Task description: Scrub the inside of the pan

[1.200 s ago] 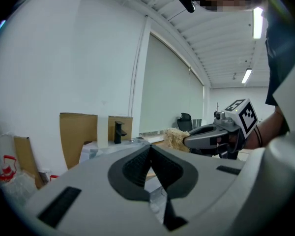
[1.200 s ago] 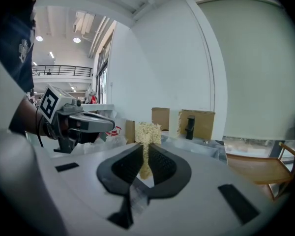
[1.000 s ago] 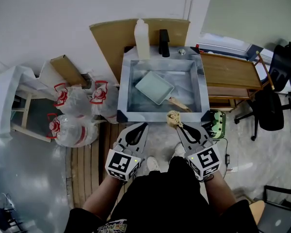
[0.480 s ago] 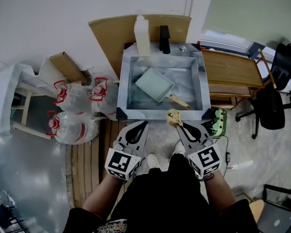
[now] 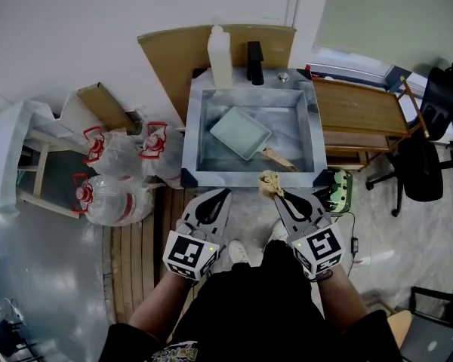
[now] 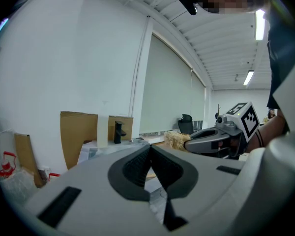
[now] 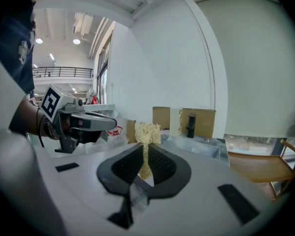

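The right gripper (image 5: pixel 278 196) pinches a straw-coloured scrubbing pad (image 5: pixel 269 182), held ready for scrubbing. The left gripper (image 5: pixel 223 194) is closed on nothing (probably free to steady things). The pale rectangular pan (image 5: pixel 240 133) lies in the steel sink (image 5: pixel 249 178), untouched.

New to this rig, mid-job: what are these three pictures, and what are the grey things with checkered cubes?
No robot here: a person holds a two-fingered gripper in each hand; the marker cubes are part of them. The top-down picture comes from a camera on the person's head; the other two come from cameras riding on each gripper, looking along its fingers. The left gripper is shut and empty. The right gripper is shut on a beige fibrous scrubber. Both hover at the near edge of a metal sink, where a pale rectangular pan with a wooden handle lies. A white bottle and a black tap stand behind the basin.
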The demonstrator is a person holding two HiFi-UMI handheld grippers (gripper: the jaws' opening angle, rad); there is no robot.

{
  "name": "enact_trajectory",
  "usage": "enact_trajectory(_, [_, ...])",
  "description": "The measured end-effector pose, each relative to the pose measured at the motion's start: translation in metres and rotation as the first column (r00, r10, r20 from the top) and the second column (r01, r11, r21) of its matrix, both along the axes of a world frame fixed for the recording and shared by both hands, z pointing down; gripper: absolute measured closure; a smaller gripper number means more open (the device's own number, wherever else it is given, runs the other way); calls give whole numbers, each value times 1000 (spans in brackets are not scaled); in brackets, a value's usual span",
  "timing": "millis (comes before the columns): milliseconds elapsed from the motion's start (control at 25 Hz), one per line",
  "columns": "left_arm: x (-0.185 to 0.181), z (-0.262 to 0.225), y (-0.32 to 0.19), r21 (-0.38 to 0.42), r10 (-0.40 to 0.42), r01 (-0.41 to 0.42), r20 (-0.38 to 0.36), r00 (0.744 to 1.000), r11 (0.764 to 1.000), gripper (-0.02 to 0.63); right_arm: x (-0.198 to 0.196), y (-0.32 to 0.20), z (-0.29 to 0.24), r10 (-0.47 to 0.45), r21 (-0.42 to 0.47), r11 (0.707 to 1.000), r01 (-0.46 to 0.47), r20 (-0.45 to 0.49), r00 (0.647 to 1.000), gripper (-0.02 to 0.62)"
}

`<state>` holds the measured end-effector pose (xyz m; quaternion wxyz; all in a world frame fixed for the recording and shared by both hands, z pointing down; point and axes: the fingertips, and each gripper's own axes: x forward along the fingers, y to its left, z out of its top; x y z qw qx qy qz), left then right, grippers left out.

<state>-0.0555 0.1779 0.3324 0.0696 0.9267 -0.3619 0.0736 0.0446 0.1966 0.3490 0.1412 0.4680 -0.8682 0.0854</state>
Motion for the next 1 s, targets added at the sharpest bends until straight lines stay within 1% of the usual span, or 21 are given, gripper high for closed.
enact_trajectory(640, [-4,1,-2,-2,-1,1,-4,1000,1000,597,-3,-3,1,-4,4,1000,4,3,1000,558])
enact_trajectory(840, [-5,2,-3,1,-2,2,-9,1000,1000,597,-5,-3,2,-8,9,1000,8,-4,1000,558])
enact_trajectory(1000, [-6,1,-4,1,-1,1,-10,1000,1000,597,-5,-3,1,-5,-4,1000,5,-17,1000,558])
